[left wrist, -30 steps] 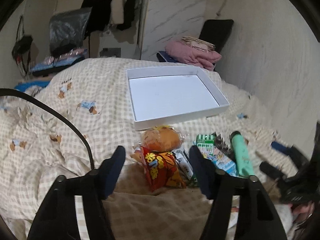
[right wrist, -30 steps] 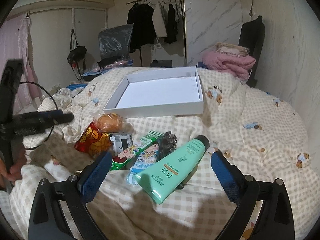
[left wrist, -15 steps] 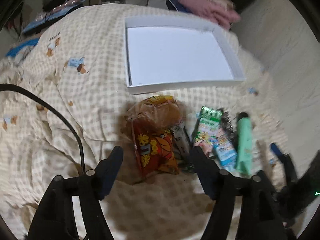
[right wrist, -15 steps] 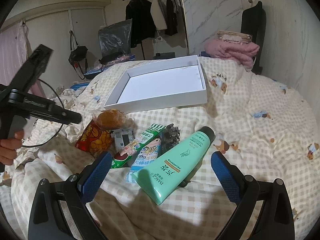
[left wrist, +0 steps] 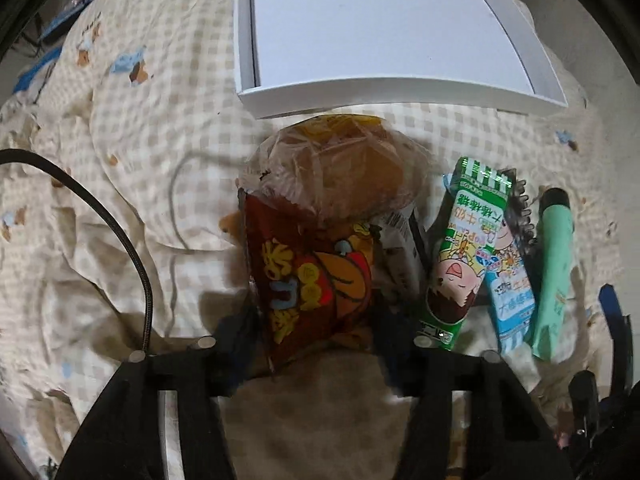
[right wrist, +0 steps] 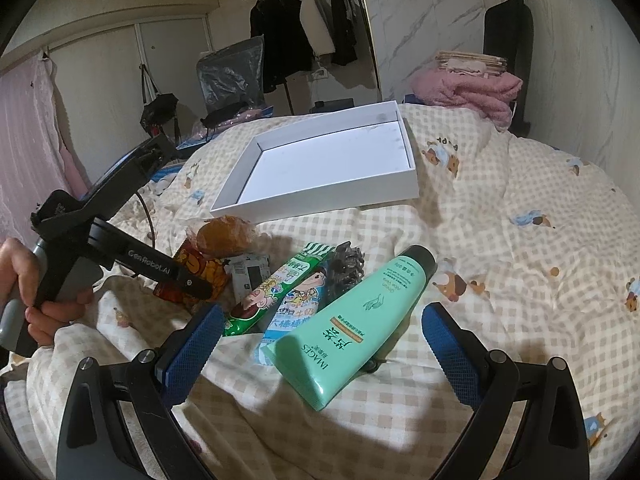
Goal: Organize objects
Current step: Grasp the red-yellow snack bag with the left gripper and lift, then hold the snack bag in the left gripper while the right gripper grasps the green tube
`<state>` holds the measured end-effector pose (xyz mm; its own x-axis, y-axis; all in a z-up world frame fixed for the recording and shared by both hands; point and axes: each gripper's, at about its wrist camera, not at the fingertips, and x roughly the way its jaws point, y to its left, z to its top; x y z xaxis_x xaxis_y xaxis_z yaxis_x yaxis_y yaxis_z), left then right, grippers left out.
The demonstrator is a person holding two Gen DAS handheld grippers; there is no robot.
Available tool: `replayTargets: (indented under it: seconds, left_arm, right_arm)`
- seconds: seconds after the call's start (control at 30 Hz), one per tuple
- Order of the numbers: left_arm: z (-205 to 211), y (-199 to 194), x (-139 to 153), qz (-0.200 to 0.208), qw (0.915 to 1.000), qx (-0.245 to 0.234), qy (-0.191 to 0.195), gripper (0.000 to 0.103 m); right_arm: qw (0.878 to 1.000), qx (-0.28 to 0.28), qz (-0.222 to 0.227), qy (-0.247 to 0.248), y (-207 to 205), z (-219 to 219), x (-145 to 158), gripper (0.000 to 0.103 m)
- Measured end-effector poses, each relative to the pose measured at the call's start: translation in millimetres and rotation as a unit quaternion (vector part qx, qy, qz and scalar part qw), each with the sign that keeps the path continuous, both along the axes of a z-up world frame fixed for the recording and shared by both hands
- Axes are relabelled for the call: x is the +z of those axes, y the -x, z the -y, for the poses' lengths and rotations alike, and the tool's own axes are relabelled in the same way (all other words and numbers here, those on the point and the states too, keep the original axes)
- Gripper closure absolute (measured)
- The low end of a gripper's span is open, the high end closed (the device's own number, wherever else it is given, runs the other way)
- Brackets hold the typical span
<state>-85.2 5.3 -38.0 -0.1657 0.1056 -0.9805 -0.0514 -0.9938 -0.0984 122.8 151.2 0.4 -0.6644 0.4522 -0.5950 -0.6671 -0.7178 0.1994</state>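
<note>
A red snack bag (left wrist: 312,280) lies on the bed with a wrapped bun (left wrist: 340,168) on its far end. My left gripper (left wrist: 316,332) is open, its fingers on either side of the bag's near end; it also shows in the right wrist view (right wrist: 188,284). To the right lie a green candy box (left wrist: 464,248), a blue candy box (left wrist: 508,296) and a mint green tube (left wrist: 552,272). An empty white box (left wrist: 392,20) sits beyond. My right gripper (right wrist: 320,336) is open, just short of the tube (right wrist: 360,316).
A black cable (left wrist: 120,224) runs over the checked bedspread at left. A small dark packet (right wrist: 250,272) and a black hair claw (right wrist: 344,264) lie among the items. Pink folded blankets (right wrist: 468,88) and a clothes rack (right wrist: 300,36) are behind the bed.
My left gripper has dropped down and forward onto the red snack bag, its fingers now straddling it. My right gripper has barely moved.
</note>
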Motion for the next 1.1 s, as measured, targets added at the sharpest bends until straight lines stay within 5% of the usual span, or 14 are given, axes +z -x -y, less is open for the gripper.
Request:
replayTargets:
  seconds: [0.27,0.47,0.57,0.73,1.1]
  left_arm:
    - [19.0,-39.7,46.3,-0.095,0.995,-0.015,-0.027,0.051]
    - [21.8,-75.2,103.2,-0.221,0.9728,-0.038,-0.059,0.052]
    - [21.6,-73.4,108.7,-0.254,0.9617,-0.049,-0.09,0.052]
    - [23.2,-78.5,99.8,-0.268,0.9498,-0.064,-0.147,0.052]
    - [80.4,-65.7,58.5,-0.237,0.9262,0.025,-0.293,0.052]
  right_arm:
    - [1.0,-0.005,0.001,0.002,0.2,-0.6,-1.0,0.003]
    - [1.0,-0.027,-0.003,0.002,0.0,-0.5,-1.9,0.003]
    - [1.0,-0.029,-0.002,0.002,-0.2,-0.4,-1.6,0.003]
    - [0.999,-0.038,-0.003,0.004,-0.5,-1.3,-2.3,0.003]
    - [0.999,-0.048,0.004,0.016,1.3,-5.2,-6.4,0.003]
